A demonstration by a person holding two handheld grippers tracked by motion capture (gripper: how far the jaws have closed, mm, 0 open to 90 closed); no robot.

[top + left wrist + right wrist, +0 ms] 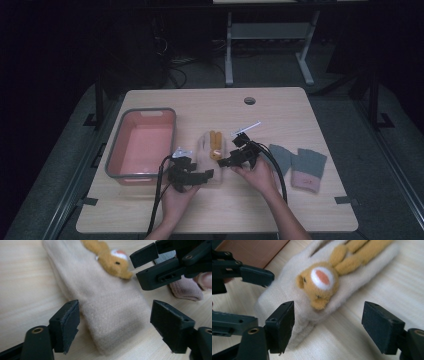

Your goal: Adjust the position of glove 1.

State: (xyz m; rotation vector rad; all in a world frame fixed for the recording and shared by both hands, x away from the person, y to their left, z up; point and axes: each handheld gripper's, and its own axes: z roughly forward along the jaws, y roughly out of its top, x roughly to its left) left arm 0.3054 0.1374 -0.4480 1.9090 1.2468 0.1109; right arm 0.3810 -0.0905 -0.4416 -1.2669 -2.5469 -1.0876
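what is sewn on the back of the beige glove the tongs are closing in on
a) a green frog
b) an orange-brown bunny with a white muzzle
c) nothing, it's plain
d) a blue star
b: the right gripper view shows an orange-brown bunny with a white muzzle and long ears lying on the beige glove, with the right tongs open around it.

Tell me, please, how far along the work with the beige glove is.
Done: nothing shows in the bin, and the grey gloves lie untouched. In hand: the left gripper and right gripper, both open, flank the beige glove without gripping it. Left: probably grasping and moving it.
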